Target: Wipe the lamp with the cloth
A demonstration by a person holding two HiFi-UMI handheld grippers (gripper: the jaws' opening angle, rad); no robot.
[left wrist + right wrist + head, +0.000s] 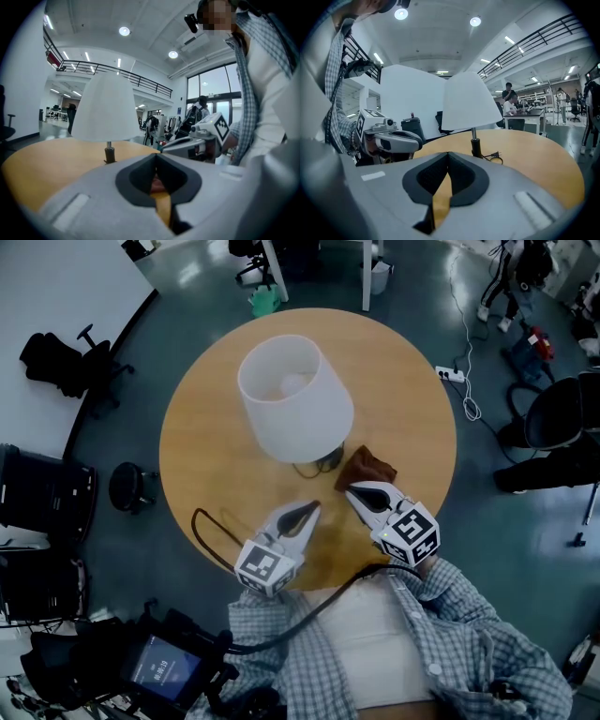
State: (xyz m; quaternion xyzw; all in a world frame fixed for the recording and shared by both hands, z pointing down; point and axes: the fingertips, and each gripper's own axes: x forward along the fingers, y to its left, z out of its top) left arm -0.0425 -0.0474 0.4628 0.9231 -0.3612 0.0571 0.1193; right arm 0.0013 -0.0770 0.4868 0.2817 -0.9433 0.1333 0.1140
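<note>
A lamp with a white shade [293, 395] stands near the middle of the round wooden table [206, 427]. A crumpled brown cloth [367, 466] lies just right of the lamp's base. My right gripper [349, 488] is shut and empty, its tip at the cloth's near edge; whether it touches I cannot tell. My left gripper [314, 507] is shut and empty beside it, pointing toward the lamp. In the left gripper view the shade [105, 110] and stem [109, 153] stand ahead, with the right gripper [201, 136] alongside. The right gripper view shows the shade [471, 101] and the left gripper [391, 138].
The lamp's cord and plug [494, 157] lie by its base. A black cable [211, 531] loops over the table's near left edge. Office chairs [61, 362] and a power strip [451, 374] are on the floor around the table.
</note>
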